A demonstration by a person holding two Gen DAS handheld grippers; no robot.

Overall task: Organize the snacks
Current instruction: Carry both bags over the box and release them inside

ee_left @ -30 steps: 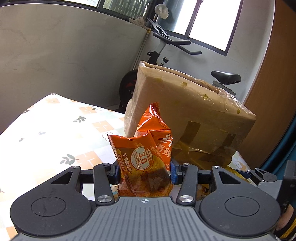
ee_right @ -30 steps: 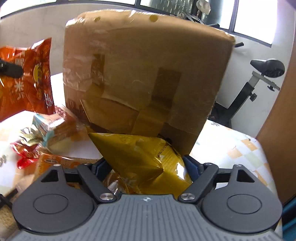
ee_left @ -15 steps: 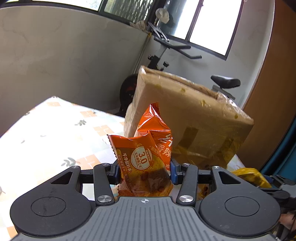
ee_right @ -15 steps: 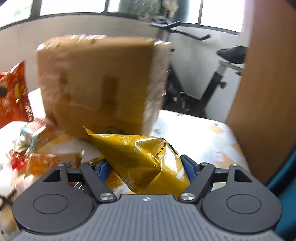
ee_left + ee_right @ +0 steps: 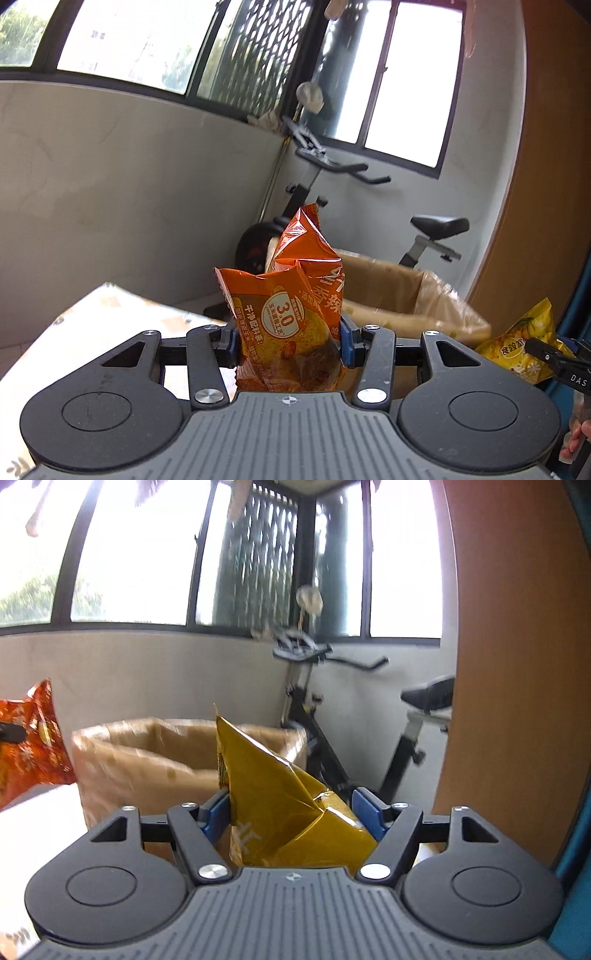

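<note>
Both of our hands had risen until the cardboard box (image 5: pixel 184 760), once towering, showed its open top. Our left gripper (image 5: pixel 288 341) held the orange bags (image 5: pixel 291 328) clamped; our right gripper (image 5: pixel 291 812) was closing its jaws on the yellow bag (image 5: pixel 284 812). That crumpled, slippery foil could slide free short of the box.

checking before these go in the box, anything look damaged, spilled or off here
Nothing spilled. The yellow snack bag in the right gripper is sharply creased and crumpled as the jaws close on it. The cardboard box has wrinkled tape and a ragged rim, but stands open.
</note>
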